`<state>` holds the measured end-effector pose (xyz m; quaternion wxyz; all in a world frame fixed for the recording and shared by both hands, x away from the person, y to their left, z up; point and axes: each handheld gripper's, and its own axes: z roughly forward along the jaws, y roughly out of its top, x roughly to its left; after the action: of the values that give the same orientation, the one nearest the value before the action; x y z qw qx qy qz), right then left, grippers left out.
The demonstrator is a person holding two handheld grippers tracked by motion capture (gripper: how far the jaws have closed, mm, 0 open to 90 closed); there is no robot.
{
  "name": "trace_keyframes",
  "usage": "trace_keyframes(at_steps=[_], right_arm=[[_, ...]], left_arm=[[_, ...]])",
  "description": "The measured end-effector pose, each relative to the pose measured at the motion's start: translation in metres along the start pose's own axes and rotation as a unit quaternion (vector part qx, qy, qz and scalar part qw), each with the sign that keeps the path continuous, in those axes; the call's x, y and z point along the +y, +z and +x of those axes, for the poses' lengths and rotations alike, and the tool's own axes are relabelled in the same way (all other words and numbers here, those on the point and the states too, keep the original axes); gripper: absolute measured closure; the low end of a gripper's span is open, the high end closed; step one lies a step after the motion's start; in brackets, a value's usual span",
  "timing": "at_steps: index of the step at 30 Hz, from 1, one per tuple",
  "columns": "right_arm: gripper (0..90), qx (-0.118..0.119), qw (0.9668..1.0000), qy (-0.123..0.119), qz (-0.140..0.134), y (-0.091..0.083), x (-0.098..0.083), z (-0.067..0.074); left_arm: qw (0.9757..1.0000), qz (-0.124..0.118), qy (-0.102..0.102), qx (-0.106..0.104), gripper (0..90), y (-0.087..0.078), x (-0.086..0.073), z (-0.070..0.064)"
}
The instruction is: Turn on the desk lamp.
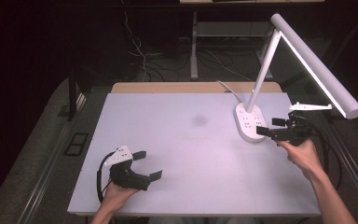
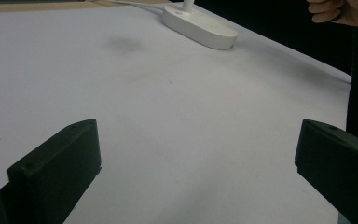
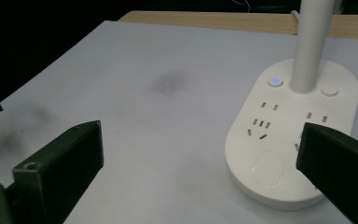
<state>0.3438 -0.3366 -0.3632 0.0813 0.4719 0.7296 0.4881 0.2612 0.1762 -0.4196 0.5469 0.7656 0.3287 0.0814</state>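
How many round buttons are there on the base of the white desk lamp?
2. One button, lit blue, sits left of the lamp's post; the other, plain white button sits right of it. The post may hide more on the lamp base.

High overhead view; two low tool views, both facing lamp base [image 3: 292,140].

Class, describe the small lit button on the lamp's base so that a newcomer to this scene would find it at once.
Start at the white desk lamp at the table's far right corner and follow its slanted stem down to the oval white base. In the right gripper view, the button sits just left of the stem's foot. It glows blue, unlike the plain white button right of the stem.
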Motion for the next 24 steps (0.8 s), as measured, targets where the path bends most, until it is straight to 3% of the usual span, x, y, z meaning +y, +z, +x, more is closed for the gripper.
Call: trace_keyframes(at_steps=[13, 24], right_arm=[[0.5, 0.031, 0.9986, -0.030, -0.032, -0.015, -0.035, 0.038], [0.5, 0.043, 0.9980, -0.043, -0.016, -0.006, -0.074, 0.055]], left_arm=[[1.0000, 0.002, 0.000, 0.000, 0.0, 0.000, 0.000, -0.001], [1.0000, 0.003, 0.001, -0.001, 0.0, 0.000, 0.000, -0.001]])
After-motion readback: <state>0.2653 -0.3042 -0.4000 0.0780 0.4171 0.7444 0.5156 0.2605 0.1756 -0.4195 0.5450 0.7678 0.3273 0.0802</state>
